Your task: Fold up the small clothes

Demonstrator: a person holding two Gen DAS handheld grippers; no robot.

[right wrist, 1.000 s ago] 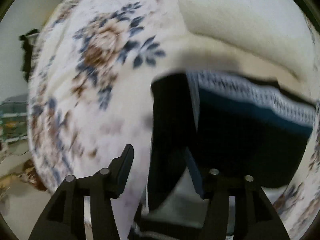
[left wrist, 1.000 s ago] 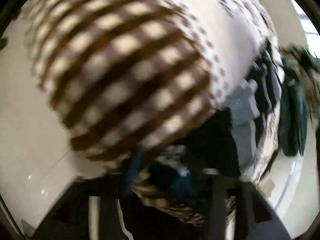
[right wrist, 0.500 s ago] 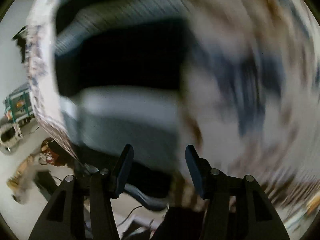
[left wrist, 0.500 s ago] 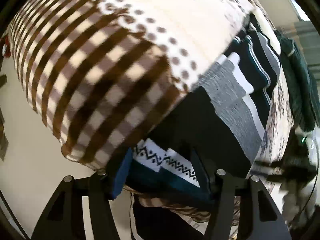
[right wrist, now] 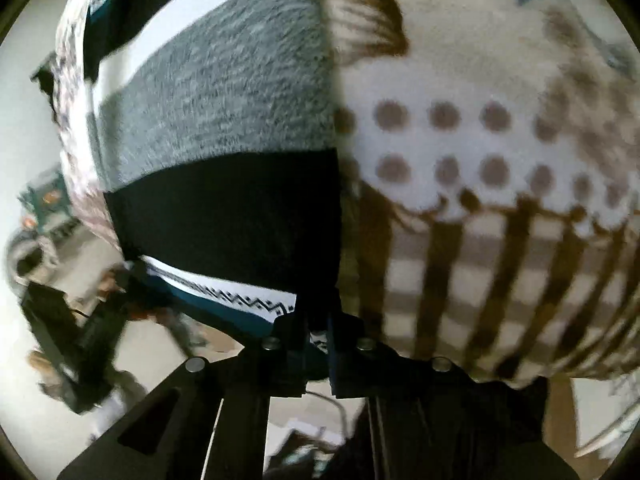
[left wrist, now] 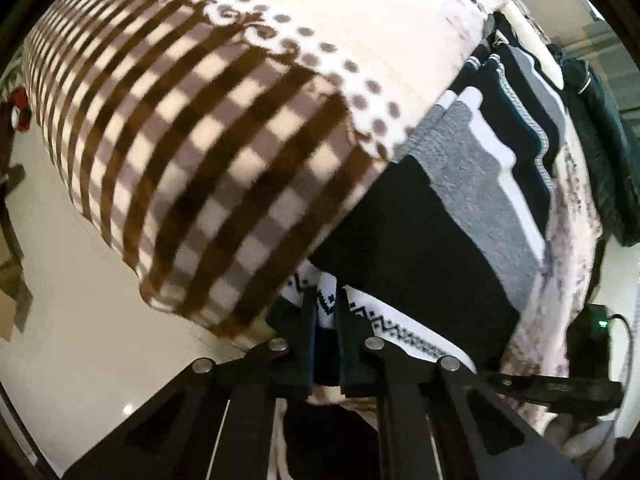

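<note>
Sweater lies on the checked blanket. We pinch its patterned hem with left gripper and right gripper, both clamped narrow.

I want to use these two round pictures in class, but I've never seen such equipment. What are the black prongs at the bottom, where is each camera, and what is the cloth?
There is no robot: a person holds a two-finger gripper in each hand, each with a fisheye camera looking along its fingers. One view shows the left gripper, the other the right gripper. Both are closed on the patterned hem of a striped black, grey and white knitted garment. It lies on a brown checked, dotted blanket.
</note>
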